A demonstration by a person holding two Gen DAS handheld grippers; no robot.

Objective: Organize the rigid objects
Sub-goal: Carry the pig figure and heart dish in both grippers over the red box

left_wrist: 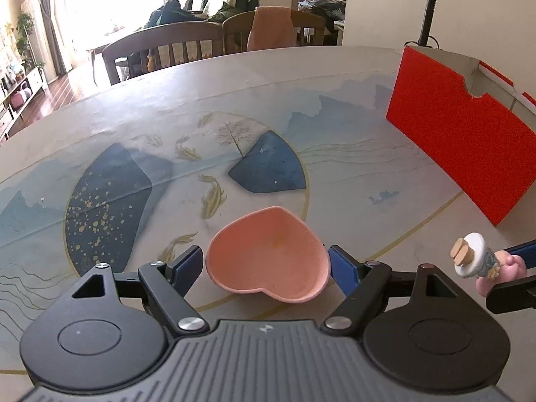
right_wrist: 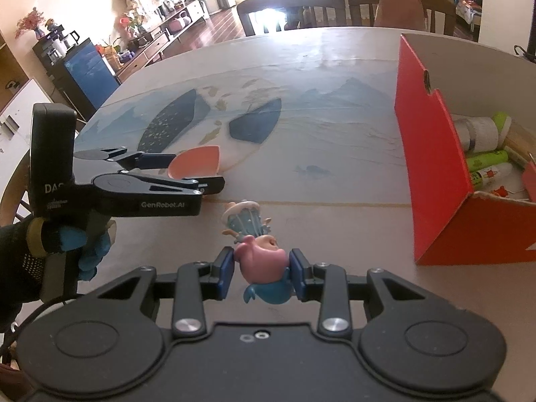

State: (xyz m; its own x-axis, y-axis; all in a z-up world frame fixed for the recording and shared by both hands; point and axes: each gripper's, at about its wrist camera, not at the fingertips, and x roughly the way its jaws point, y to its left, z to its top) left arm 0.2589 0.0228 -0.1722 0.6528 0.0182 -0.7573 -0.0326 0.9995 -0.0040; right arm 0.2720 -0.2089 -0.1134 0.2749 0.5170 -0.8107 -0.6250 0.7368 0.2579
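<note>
Here we judge ourselves midway through the sorting, with one item in each tool and neither yet stowed. On the left, our left gripper point(left_wrist: 266, 264) has its blue-padded fingers point(left_wrist: 189, 263) set wide on either side of the pink heart-shaped ceramic dish point(left_wrist: 268, 261), which sits on the painted desk point(left_wrist: 167, 117). The pads look to be touching or nearly touching the rim; we cannot tell whether they press it. Moving right, our right gripper point(right_wrist: 261, 273) has its fingers point(right_wrist: 223, 273) closed firmly on the one small pig figurine in pink and blue with a cork-stoppered bottle point(right_wrist: 259, 254), held above the desk. Furthest right stands the single open red cardboard box point(right_wrist: 435, 154), already holding a grey tube and two or three green-capped containers; more may be hidden.

The next move, as we see it, calls for carrying the figurine rightward over the box's near wall, lowering it in and releasing. Then the dish needs a secure squeeze before lifting.
</note>
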